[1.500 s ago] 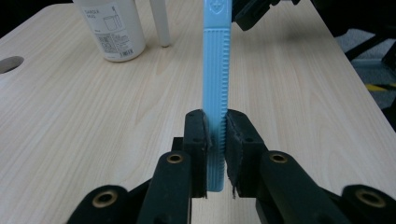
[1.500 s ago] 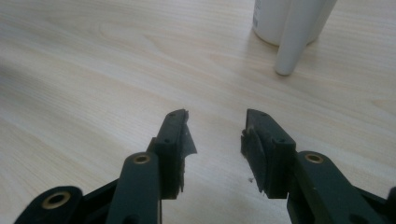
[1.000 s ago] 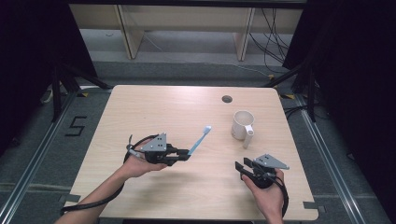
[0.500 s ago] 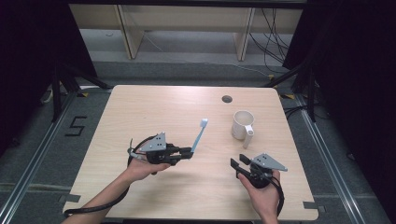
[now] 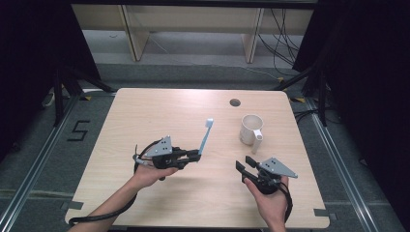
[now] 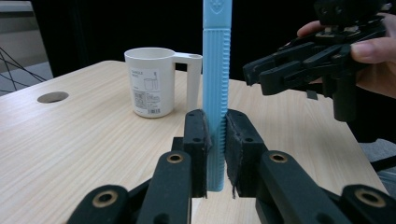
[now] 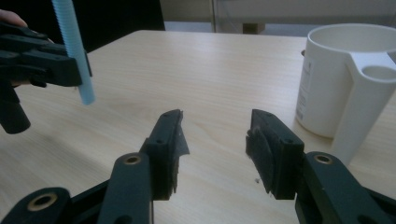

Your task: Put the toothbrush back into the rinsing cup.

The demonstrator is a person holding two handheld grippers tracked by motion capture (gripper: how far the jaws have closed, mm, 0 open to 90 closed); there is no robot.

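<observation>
Blue toothbrush now tipped upright at frame centre, clamped in left tongs; right tongs, empty, just widened at lower right beside white mug, seemingly ready for handover.

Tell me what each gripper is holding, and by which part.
The left gripper clamps the toothbrush near its handle's bottom end. The right gripper holds nothing; its jaws have just been opening.
</observation>
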